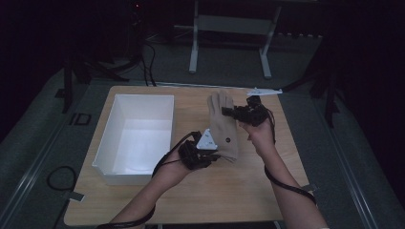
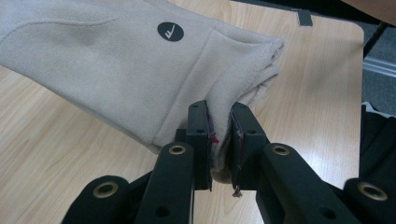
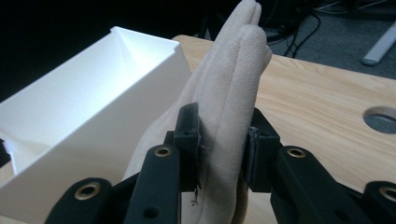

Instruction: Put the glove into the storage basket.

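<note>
A beige fleece glove [image 1: 223, 125] with a small black round logo hangs above the wooden table [image 1: 267, 200], held between both grippers. My left gripper [image 1: 216, 155] is shut on the glove's cuff; in the left gripper view the cuff edge [image 2: 223, 140] is pinched between the black jaws. At the far end my right gripper [image 1: 228, 112] is shut on the finger part of the glove [image 3: 229, 102], its jaws pressing the fabric from both sides.
A white open box [image 1: 136, 138] stands on the left half of the table, beside the glove; its wall [image 3: 84, 116] also shows in the right gripper view. A round cable hole [image 3: 380, 119] lies in the tabletop. A white desk frame [image 1: 229, 43] stands beyond the table.
</note>
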{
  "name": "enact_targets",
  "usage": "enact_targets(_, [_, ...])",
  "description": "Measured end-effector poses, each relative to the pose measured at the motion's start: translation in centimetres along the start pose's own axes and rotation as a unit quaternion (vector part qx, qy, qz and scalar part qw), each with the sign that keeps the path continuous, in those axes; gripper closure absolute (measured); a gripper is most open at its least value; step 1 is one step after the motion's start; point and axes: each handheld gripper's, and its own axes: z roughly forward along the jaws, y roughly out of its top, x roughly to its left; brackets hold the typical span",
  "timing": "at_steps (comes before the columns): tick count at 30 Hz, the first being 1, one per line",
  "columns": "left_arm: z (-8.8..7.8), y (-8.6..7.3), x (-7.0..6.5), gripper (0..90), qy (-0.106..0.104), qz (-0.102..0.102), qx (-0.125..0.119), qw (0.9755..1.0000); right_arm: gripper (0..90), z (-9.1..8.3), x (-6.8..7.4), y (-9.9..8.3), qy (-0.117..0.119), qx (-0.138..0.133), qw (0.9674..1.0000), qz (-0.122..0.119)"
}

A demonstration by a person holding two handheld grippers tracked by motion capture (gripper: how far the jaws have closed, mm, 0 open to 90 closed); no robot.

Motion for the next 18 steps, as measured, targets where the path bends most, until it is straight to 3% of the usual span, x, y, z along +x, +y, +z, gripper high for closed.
enact_targets(18, [-5.0, -1.9, 1.5, 80.6, 0.028, -0.013, 0.003, 0.9995, 71.1, 3.2, 4.3, 3.4, 0.029, -0.001, 0.9992, -0.027])
